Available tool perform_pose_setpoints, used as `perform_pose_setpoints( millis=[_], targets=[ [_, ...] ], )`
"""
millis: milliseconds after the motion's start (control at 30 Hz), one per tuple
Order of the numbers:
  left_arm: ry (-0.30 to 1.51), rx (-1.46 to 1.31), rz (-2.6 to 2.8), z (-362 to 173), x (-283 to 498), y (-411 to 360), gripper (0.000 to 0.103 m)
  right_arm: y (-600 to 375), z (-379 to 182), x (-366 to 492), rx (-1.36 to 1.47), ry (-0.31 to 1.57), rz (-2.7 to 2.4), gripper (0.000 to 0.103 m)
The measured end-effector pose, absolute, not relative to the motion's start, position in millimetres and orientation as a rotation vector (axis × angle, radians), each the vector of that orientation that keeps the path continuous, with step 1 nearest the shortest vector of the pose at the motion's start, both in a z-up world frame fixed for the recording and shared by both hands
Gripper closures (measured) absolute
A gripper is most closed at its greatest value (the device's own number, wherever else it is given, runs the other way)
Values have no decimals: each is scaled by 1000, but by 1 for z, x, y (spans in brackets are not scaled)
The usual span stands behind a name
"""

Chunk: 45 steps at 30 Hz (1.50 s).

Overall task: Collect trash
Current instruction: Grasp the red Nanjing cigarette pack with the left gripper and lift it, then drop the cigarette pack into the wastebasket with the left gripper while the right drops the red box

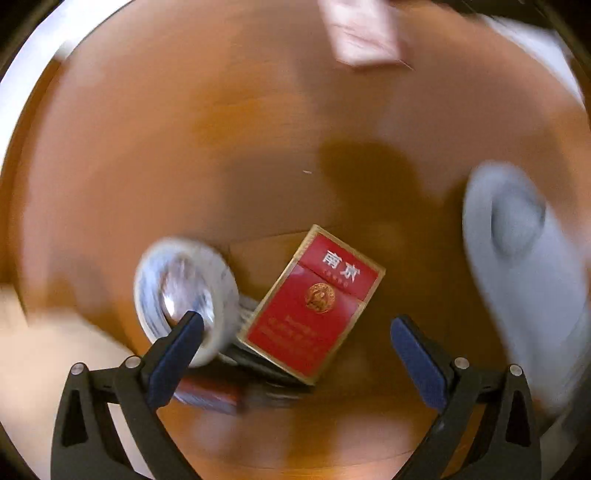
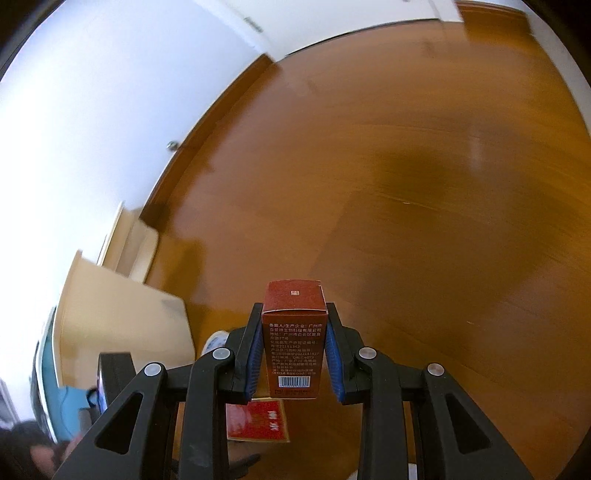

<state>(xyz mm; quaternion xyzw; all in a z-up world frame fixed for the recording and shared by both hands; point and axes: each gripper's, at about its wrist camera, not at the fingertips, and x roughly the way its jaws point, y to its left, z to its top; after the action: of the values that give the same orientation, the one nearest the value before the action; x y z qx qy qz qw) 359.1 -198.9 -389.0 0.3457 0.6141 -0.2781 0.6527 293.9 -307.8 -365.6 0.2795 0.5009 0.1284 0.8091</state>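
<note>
The left gripper [image 1: 297, 336] hangs over the wooden floor [image 1: 221, 155] with its two dark fingers spread wide apart and nothing between the pads. Between those fingers, seen from above, lies a red cigarette pack [image 1: 312, 304] with gold edging and white characters on its lid, tilted so that its lid end points up and to the right in the left wrist view; it seems to rest on a darker, blurred object beneath it whose nature cannot be told. Just beside the pack, touching or nearly touching its left edge, sits a roll of clear tape [image 1: 186, 299], partly covered by the left finger of that gripper. A pale grey, blurred shape [image 1: 517, 236] fills the right side of that view, and a pinkish blurred patch [image 1: 365, 33] lies near the top edge; neither can be identified. The right gripper [image 2: 293, 352] is clamped on a small brown-red carton [image 2: 294, 339], its blue pads [image 2: 255, 363] pressing both long sides, the carton standing upright with printed text and a barcode facing the camera. Below the carton the cigarette pack shows again on the floor. To the left stand a white wall [image 2: 92, 129] and a pale cardboard box [image 2: 122, 314] on the floor.
</note>
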Motion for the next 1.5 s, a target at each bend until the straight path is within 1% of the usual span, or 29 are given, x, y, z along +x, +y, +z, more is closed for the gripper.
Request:
perform_pose_setpoints(
  millis=[133, 200, 233, 267, 333, 367, 400, 433, 467, 567, 700, 833, 967, 1033, 1133, 1167, 1200, 1233, 1333, 1400, 1500],
  targets=[
    [1289, 1064, -772, -404, 343, -220, 1, -314, -373, 293, 634, 1090, 250, 72],
    [1294, 1103, -797, -414, 341, -225, 3, -314, -371, 293, 624, 1090, 253, 72],
    [1316, 1100, -802, -420, 343, -226, 8, -316, -370, 291, 622, 1089, 254, 72],
    [1334, 1095, -810, -423, 343, -228, 19, -316, -370, 291, 620, 1089, 256, 72],
    [1345, 1117, -816, -433, 342, -231, 32, -316, -370, 290, 618, 1094, 254, 72],
    [1345, 1097, -830, -433, 342, -233, 35, -312, -371, 291, 618, 1098, 254, 72],
    [1354, 1076, -826, -432, 345, -234, 36, -310, -372, 291, 617, 1102, 253, 72],
    [1379, 1048, -825, -432, 349, -235, 44, -311, -372, 290, 615, 1103, 252, 72],
    [1389, 1030, -824, -431, 351, -236, 45, -310, -372, 290, 613, 1105, 253, 72],
    [1430, 948, -826, -422, 356, -236, 46, -310, -372, 290, 609, 1102, 256, 72],
    [1440, 713, -797, -375, 371, -236, 47, -310, -372, 290, 601, 1095, 249, 72],
    [1402, 489, -762, -297, 378, -226, 47, -312, -373, 288, 603, 1097, 231, 72],
    [1321, 441, -726, -205, 382, -205, 47, -308, -372, 288, 588, 1096, 239, 72],
    [1254, 447, -643, -156, 393, -175, 47, -306, -372, 288, 591, 1095, 243, 72],
    [1199, 414, -428, -118, 426, -106, 47, -305, -373, 288, 597, 1097, 252, 72],
    [1204, 386, -342, -115, 436, -77, 47, -304, -373, 288, 597, 1099, 256, 72],
    [1231, 346, -270, -123, 448, -39, 47, -302, -372, 288, 595, 1100, 263, 72],
    [1271, 308, -212, -132, 454, -18, 47, -300, -372, 289, 592, 1101, 268, 72],
    [1399, 174, -43, -178, 463, 39, 46, -295, -369, 289, 571, 1104, 282, 72],
    [1459, 73, 31, -207, 449, 62, 46, -292, -368, 289, 559, 1108, 288, 72],
    [1496, 7, 63, -225, 457, 77, 46, -287, -368, 290, 545, 1118, 294, 72]
  ],
)
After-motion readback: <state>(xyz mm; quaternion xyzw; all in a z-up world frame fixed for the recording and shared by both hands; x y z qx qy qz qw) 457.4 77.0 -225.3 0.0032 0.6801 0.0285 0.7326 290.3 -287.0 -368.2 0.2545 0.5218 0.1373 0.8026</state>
